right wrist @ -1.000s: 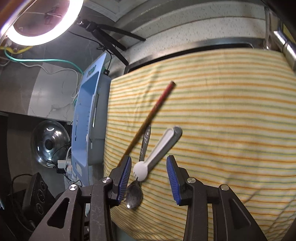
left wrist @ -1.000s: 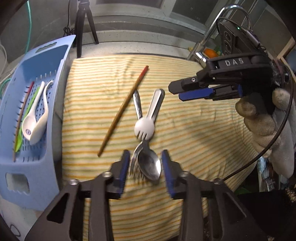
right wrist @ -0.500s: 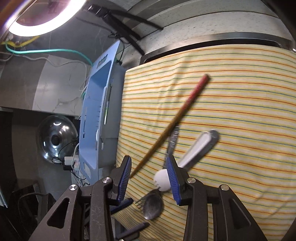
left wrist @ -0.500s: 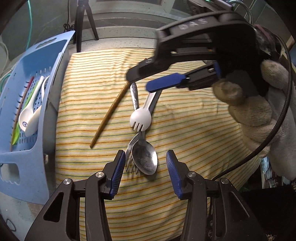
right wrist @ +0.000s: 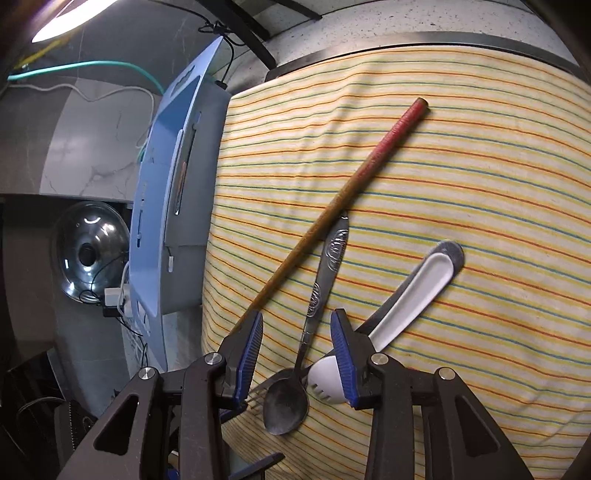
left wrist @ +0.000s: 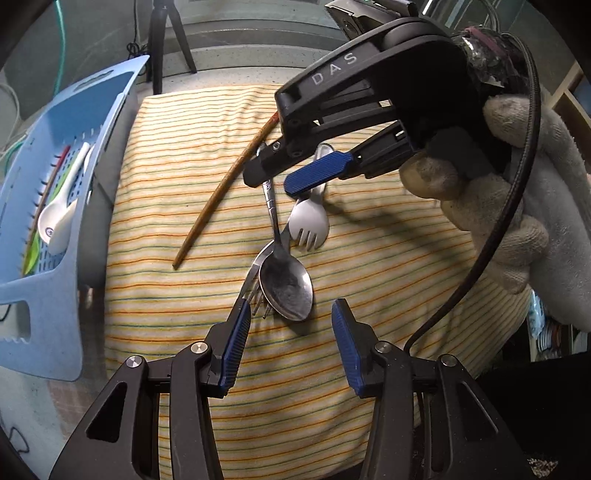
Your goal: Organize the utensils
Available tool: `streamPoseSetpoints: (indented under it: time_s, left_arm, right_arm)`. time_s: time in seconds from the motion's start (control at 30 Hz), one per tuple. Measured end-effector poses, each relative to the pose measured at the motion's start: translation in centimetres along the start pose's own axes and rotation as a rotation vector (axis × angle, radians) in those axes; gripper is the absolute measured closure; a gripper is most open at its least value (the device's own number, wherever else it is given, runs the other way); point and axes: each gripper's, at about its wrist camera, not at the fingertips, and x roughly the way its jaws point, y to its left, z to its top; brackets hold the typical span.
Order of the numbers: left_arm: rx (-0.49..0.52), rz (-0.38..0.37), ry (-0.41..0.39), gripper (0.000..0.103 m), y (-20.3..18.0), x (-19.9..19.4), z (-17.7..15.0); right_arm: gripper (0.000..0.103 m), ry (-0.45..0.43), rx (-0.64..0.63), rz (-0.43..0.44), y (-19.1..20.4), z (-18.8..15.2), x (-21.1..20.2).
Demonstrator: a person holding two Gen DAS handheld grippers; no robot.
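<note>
A metal spoon (left wrist: 286,280) lies on the striped cloth (left wrist: 369,258), over a metal fork (left wrist: 255,284) and beside a white spork (left wrist: 308,221). A brown chopstick (left wrist: 225,192) with a red end lies left of them. My left gripper (left wrist: 288,328) is open, just in front of the spoon's bowl. My right gripper (right wrist: 297,347) is open, low over the spoon's handle (right wrist: 325,273), with the handle between its fingers; it shows in the left wrist view (left wrist: 284,175). The spork (right wrist: 406,306) and chopstick (right wrist: 351,195) flank it.
A blue slotted tray (left wrist: 55,229) stands left of the cloth, holding a white ceramic spoon (left wrist: 62,214), a green utensil and a red chopstick. A faucet (left wrist: 480,11) rises at the back right. A pot lid (right wrist: 88,251) sits beyond the tray (right wrist: 173,206).
My right gripper has come down and leftwards from above the spork until it straddles the spoon's handle. My left gripper has pulled back a little from the spoon's bowl. The utensils have not moved.
</note>
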Motion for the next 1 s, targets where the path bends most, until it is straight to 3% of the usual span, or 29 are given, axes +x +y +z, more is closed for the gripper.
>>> streamPoseSetpoints:
  time_s: [0.2, 0.5, 0.67, 0.83, 0.9, 1.0]
  left_arm:
    - [0.015, 0.017, -0.015, 0.059, -0.2, -0.8, -0.3]
    - [0.116, 0.067, -0.024, 0.059, -2.3, -0.2, -1.3]
    - [0.044, 0.055, -0.052, 0.068, -0.6, -0.3, -0.4]
    - [-0.013, 0.073, -0.051, 0.070, 1.0, -0.5, -0.2]
    - [-0.005, 0.041, -0.062, 0.071, 0.7, -1.2, -0.6]
    - [0.052, 0.053, -0.065, 0.068, -0.6, -1.6, -1.0]
  right_arm:
    - [0.069, 0.011, -0.007, -0.030, -0.5, -0.5, -0.8]
    - [0.071, 0.023, 0.020, 0.026, -0.4, 0.0, 0.1]
    - [0.075, 0.040, 0.028, 0.055, -0.2, -0.3, 0.6]
    - [0.076, 0.042, 0.032, 0.056, 0.3, -0.6, 1.2]
    - [0.076, 0.047, 0.027, 0.056, 0.2, -0.6, 1.1]
    - [0.077, 0.055, 0.065, 0.076, -0.4, -0.4, 1.1]
